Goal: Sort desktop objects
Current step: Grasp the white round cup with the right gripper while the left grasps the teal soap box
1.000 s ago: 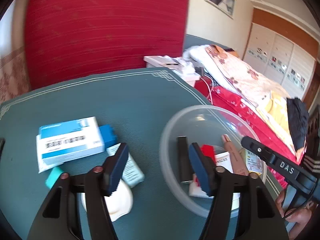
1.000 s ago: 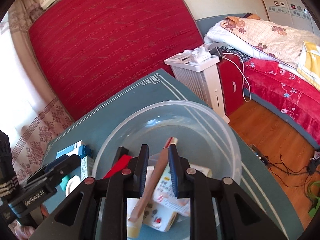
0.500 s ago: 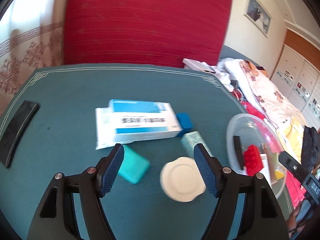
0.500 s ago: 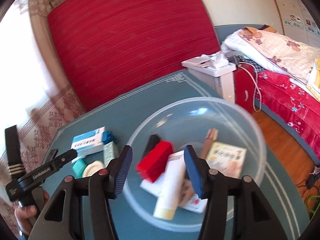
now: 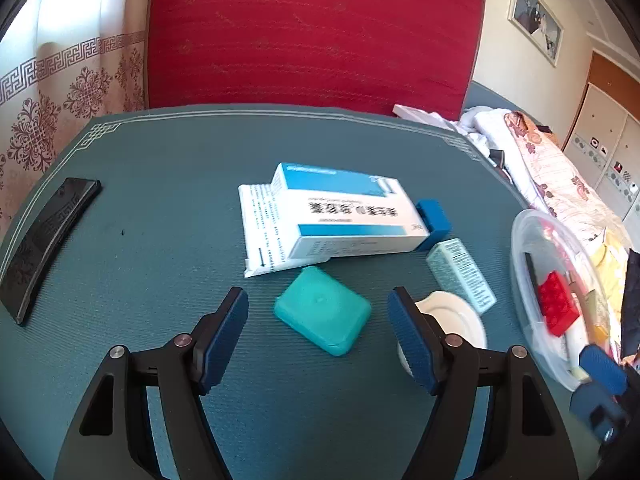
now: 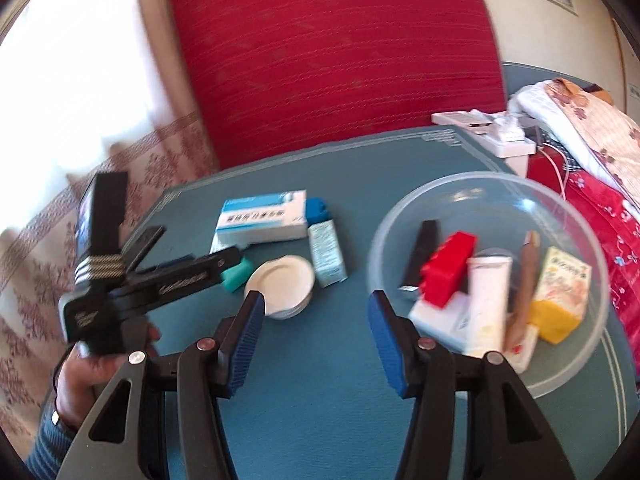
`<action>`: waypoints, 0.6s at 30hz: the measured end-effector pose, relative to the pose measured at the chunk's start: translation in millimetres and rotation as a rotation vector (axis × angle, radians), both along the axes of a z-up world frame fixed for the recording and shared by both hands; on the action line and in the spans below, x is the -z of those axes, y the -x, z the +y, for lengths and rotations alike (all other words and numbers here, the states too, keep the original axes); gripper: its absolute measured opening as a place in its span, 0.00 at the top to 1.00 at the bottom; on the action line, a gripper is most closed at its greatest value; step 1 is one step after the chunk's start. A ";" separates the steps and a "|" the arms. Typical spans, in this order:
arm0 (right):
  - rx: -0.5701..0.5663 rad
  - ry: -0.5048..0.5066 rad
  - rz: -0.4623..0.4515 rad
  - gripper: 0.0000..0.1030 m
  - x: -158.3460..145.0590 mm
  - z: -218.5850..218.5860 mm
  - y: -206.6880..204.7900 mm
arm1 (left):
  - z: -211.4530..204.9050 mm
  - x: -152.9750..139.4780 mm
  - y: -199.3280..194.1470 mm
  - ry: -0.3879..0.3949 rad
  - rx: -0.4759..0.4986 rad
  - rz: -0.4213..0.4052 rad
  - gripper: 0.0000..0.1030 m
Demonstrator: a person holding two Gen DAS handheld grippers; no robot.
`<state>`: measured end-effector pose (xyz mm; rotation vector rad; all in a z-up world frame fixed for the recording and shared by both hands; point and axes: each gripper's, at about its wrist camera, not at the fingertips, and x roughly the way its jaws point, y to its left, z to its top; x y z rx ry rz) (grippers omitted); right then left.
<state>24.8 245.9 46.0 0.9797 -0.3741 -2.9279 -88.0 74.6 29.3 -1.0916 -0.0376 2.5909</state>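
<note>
My left gripper (image 5: 318, 312) is open and empty, its blue pads on either side of a teal case (image 5: 322, 310) on the green table mat. Behind it lie a blue-and-white medicine box (image 5: 348, 216), a blue block (image 5: 434, 222), a pale green box (image 5: 460, 276) and a white round lid (image 5: 452, 316). My right gripper (image 6: 316, 322) is open and empty above bare mat, left of the clear bowl (image 6: 460, 192). The bowl holds a red brick (image 6: 450, 270), a white tube (image 6: 486, 304), a yellow box (image 6: 562, 300) and other items.
A black phone (image 5: 44, 240) lies at the mat's left edge. A red headboard stands behind the table. A white heater (image 6: 488, 132) and a bed (image 6: 580, 128) are to the right. The left gripper's body (image 6: 160, 280) crosses the right wrist view.
My right gripper let go of the brown stick in the bowl, opened and drew back left. My left gripper swung left from the bowl to the loose items and now straddles the teal case.
</note>
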 end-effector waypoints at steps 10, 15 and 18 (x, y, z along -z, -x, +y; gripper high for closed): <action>-0.043 -0.003 -0.054 0.43 17.9 -23.1 9.6 | -6.9 14.1 12.4 -0.022 0.001 -0.053 0.27; -0.054 -0.009 -0.086 0.43 28.0 -27.3 18.1 | -2.8 14.8 10.1 -0.001 0.010 -0.040 0.26; -0.054 -0.013 -0.102 0.43 33.6 -28.7 23.0 | 2.4 16.9 7.2 0.031 0.031 -0.034 0.22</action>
